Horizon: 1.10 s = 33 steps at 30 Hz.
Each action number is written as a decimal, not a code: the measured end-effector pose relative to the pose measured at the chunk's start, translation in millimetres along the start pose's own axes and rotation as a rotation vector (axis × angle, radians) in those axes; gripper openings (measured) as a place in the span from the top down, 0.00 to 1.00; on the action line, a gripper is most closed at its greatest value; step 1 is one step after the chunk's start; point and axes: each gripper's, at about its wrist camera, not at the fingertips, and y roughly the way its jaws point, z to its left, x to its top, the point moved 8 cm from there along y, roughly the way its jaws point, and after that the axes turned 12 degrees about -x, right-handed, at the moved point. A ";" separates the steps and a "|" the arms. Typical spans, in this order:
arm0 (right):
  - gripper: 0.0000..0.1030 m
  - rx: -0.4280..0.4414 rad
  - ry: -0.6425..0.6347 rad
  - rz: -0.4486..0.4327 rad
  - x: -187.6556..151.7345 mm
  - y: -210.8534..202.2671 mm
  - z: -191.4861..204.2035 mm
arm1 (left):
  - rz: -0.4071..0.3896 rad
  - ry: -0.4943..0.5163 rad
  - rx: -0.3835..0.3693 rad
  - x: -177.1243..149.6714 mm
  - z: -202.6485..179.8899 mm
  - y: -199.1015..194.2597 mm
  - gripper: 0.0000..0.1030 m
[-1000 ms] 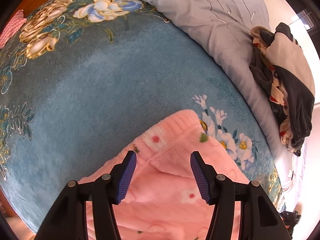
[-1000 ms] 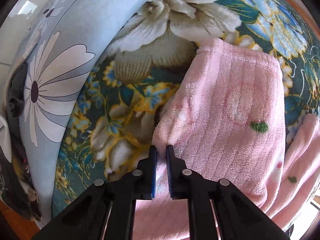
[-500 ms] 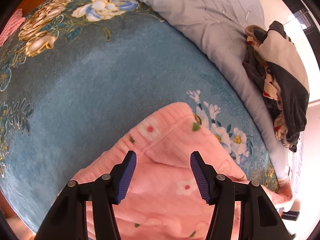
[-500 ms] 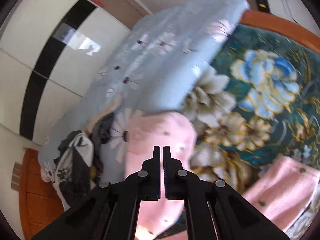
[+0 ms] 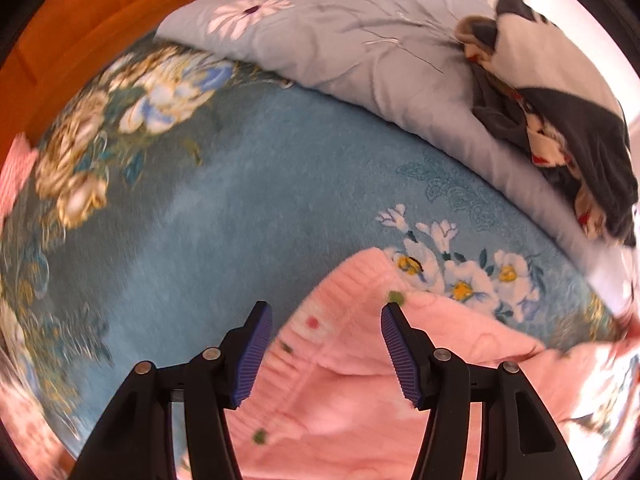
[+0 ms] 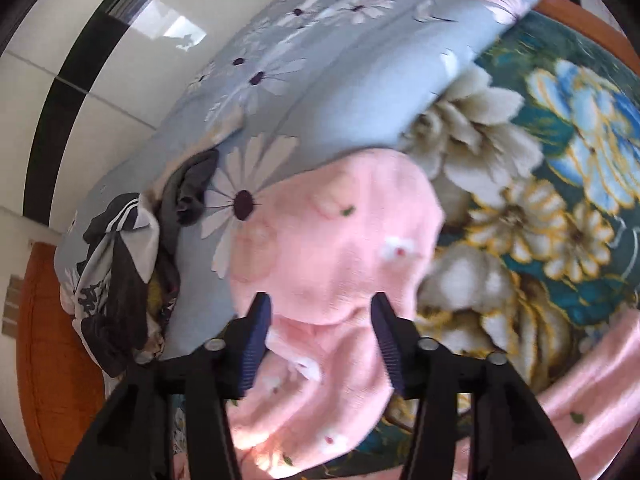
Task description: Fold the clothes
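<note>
A pink fleece garment (image 5: 344, 392) with small flower prints lies on the blue floral blanket (image 5: 224, 184). My left gripper (image 5: 326, 354) is open, its blue pads either side of the garment's ribbed corner, just above it. In the right wrist view a part of the pink garment (image 6: 340, 248) lies bunched against the grey quilt. My right gripper (image 6: 320, 340) is open over it and holds nothing. Another pink part (image 6: 592, 400) lies at the lower right.
A grey daisy-print quilt (image 5: 360, 48) lies rolled along the far side; it also shows in the right wrist view (image 6: 340, 72). A heap of dark and white clothes (image 5: 560, 120) sits on it. Orange wood bed frame (image 5: 80, 20) at the left. White wardrobe (image 6: 100, 60) behind.
My right gripper was shut on the pink garment, lifted it, and has now opened, letting it drop by the quilt. My left gripper stayed open and shifted a little over the garment's corner.
</note>
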 end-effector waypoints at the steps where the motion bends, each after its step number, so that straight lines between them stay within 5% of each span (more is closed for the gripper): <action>1: 0.43 -0.001 -0.022 -0.003 3.6 1.6 13.3 | 0.002 0.013 -0.003 2.1 3.0 1.8 0.36; 7: 0.43 -0.146 -0.118 0.042 11.3 33.1 48.6 | 0.039 -0.006 -0.037 10.6 18.3 25.1 0.33; 15: 0.44 -0.352 -0.146 0.084 14.8 56.3 26.3 | 0.129 -0.080 -0.174 25.5 4.6 63.2 0.33; 19: 0.89 -0.389 -0.125 0.102 13.5 49.0 -4.7 | 0.162 -0.102 -0.205 19.8 -5.9 74.5 0.34; 21: 0.91 -0.355 -0.086 0.116 8.8 41.7 -22.2 | 0.159 -0.109 -0.214 17.9 -9.7 74.4 0.37; 25: 0.93 -0.280 -0.008 0.127 -11.1 25.3 -58.1 | 0.144 -0.119 -0.224 15.6 -16.9 71.9 0.67; 29: 0.93 -0.190 0.058 0.129 -23.7 9.8 -76.2 | 0.128 -0.130 -0.235 13.2 -24.0 69.4 0.83; 33: 0.93 -0.093 0.089 0.094 -2.8 -7.7 -57.6 | 0.021 -0.167 -0.288 31.6 -28.9 44.1 0.86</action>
